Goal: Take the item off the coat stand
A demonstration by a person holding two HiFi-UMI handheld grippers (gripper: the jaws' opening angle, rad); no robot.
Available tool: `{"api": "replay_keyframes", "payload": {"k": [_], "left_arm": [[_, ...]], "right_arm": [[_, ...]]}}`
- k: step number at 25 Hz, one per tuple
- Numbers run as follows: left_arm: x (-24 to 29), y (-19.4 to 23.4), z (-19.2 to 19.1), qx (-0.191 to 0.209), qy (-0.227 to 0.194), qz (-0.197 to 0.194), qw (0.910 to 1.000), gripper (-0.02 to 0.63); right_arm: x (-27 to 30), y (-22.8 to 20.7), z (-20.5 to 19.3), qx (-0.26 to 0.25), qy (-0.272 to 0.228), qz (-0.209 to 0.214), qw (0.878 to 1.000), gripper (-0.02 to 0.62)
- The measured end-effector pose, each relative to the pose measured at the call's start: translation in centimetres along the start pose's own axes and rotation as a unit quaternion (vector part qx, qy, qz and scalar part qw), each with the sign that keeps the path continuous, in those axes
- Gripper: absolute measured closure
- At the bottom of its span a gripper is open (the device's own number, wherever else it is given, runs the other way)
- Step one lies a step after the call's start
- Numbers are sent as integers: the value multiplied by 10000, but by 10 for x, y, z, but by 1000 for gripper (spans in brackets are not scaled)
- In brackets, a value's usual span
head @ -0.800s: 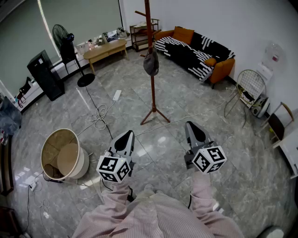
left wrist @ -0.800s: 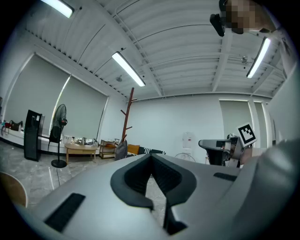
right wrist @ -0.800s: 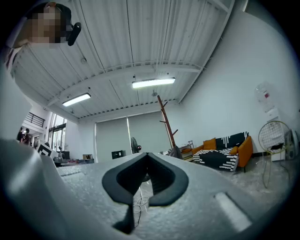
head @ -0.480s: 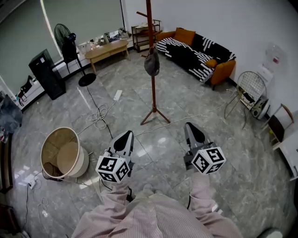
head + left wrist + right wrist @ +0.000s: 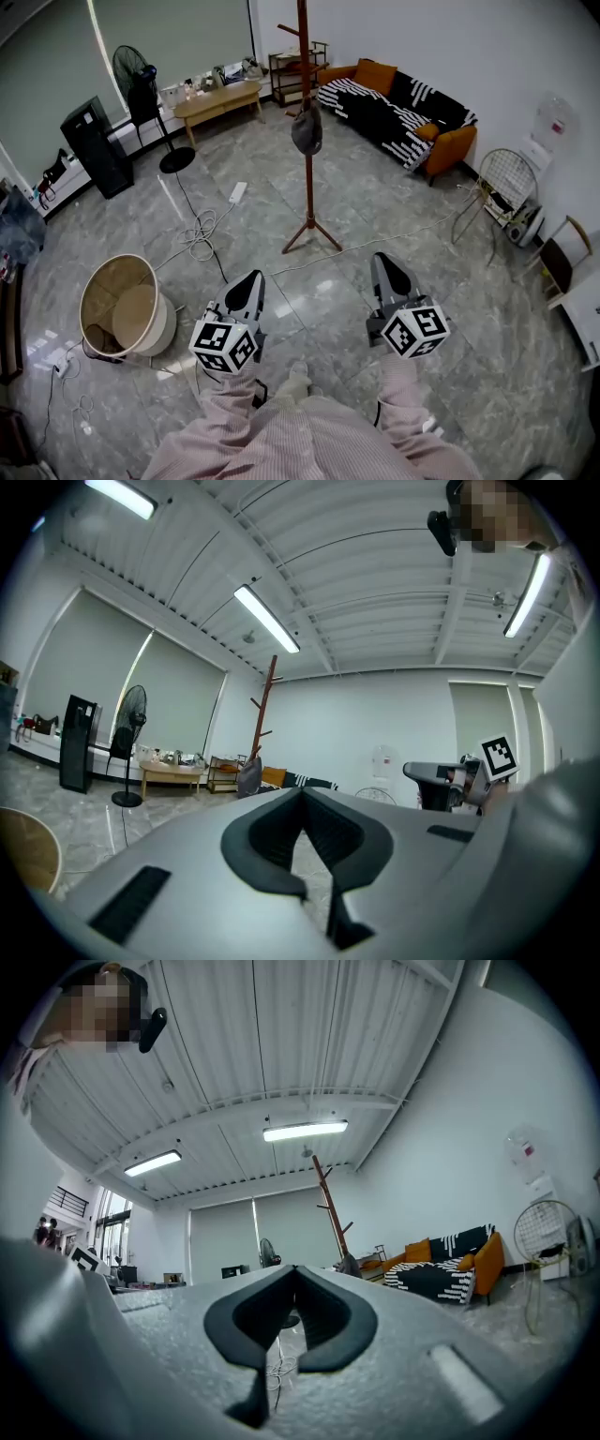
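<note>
Holds left tongs (image 5: 252, 277) and right tongs (image 5: 381, 260) closed together, empty. Faces coat stand (image 5: 308, 192) at 12 o'clock, grey item (image 5: 306, 132) hanging on it.

The coat stand (image 5: 308, 192) ran off the head view's top edge; the grey item (image 5: 306, 133) hanging on it was too small to identify, likewise the clutter (image 5: 192, 86) on the low table (image 5: 223, 98).

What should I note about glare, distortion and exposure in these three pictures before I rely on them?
Head view: strong fisheye curving toward the edges; the glossy floor mirrors white glare patches; the coat stand is sharp. Left gripper view: dark round vignette in the corners, ceiling lamp blown out white. Right gripper view: same vignette, and the coat stand leans from distortion.
</note>
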State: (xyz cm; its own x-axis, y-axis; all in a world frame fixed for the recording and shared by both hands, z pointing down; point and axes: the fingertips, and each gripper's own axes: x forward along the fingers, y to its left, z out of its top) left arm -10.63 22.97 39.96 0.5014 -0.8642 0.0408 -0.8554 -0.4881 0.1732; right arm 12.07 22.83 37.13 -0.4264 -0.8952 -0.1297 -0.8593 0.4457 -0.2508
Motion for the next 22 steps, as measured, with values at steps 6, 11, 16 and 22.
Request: {"api": "replay_keyframes", "payload": {"k": [6,11,16,22], "left_arm": [[24,1,-3,-41,43,-73,10000,604],[52,20,-8,-107,94,-104,9998,604],[90,50,-4,-150,142,-75,9998,604],[151,90,0,-222,156,-116,9996,604]], "right_arm": [[14,-15,-3,-42,28,-36,10000,581],[44,-27,-14,-33,119,-53,9999,569],[90,-45,-20,-23,197,-92,9998,557],[155,-68,-32,-18,285,-87,9996,531]]}}
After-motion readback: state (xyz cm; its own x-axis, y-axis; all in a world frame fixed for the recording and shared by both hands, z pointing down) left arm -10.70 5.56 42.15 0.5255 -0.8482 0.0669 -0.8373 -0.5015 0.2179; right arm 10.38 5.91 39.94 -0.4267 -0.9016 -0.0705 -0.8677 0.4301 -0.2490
